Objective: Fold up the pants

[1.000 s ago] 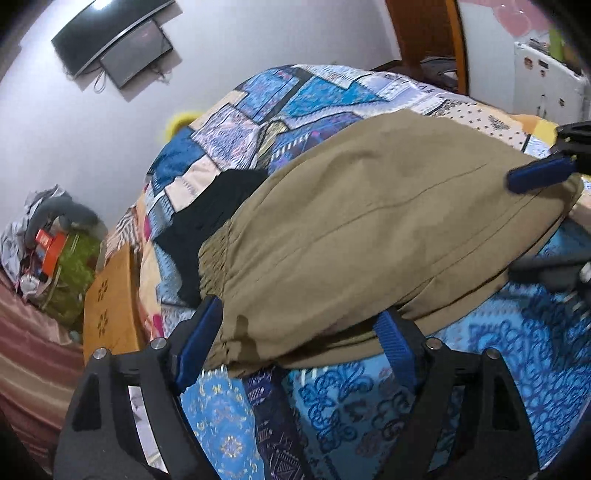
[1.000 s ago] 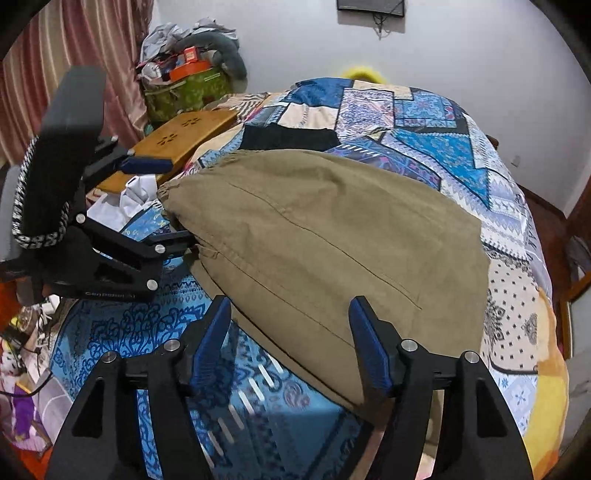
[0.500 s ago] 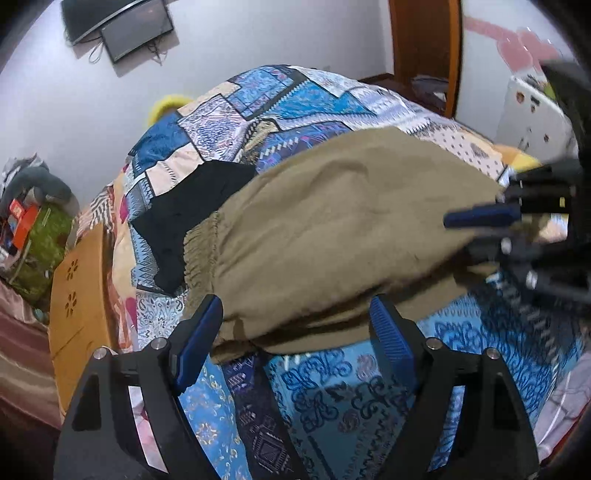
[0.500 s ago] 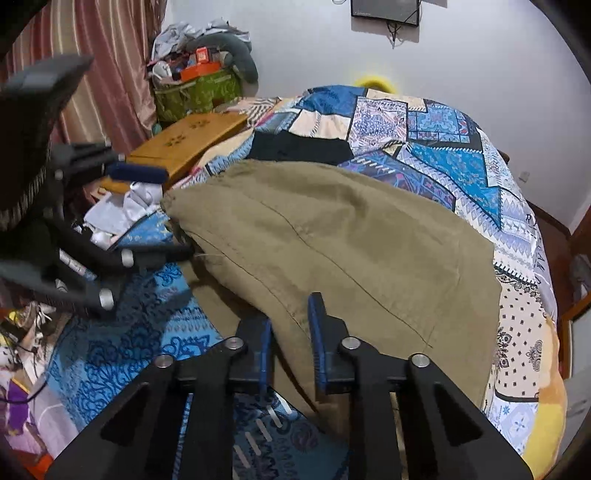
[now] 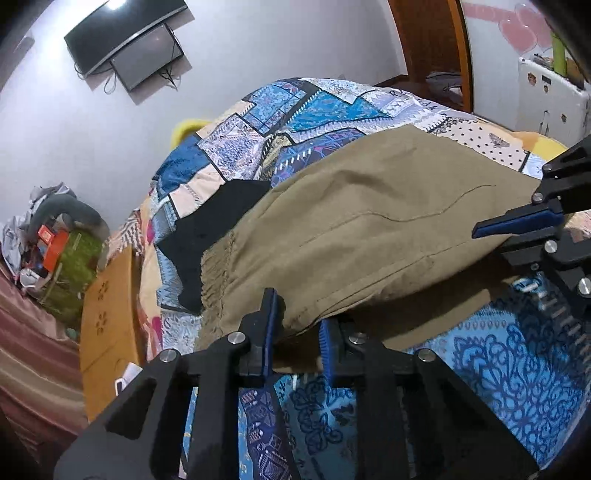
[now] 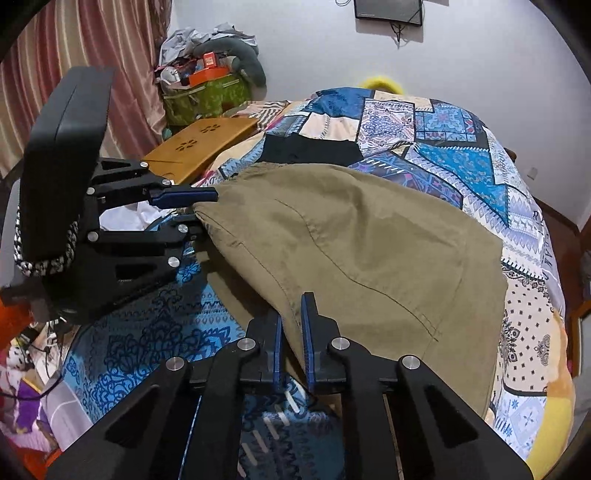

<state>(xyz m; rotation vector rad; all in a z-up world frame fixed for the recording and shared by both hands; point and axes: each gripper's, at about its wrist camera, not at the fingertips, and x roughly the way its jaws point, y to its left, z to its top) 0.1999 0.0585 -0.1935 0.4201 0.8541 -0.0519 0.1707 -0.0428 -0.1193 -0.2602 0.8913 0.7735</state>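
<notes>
pants' [image 5: 369, 229] near hem: hidden under top fold
black garment [image 5: 218, 221]: partly covered by pants
wall screen [image 6: 388, 11]: cropped at top

The room is lit softly and evenly from above. A bright spot of glare sits on the dark screen [image 5: 125, 48] on the wall in the left wrist view. The pants [image 5: 369, 229] throw a dark shadow on the blue bedspread [image 5: 498, 369] under their near edge. Both pictures bend like a fishbowl, so straight lines curve near the sides. The corners go black. The middle looks sharp, but things at the edges look a bit soft and smeared.
</notes>
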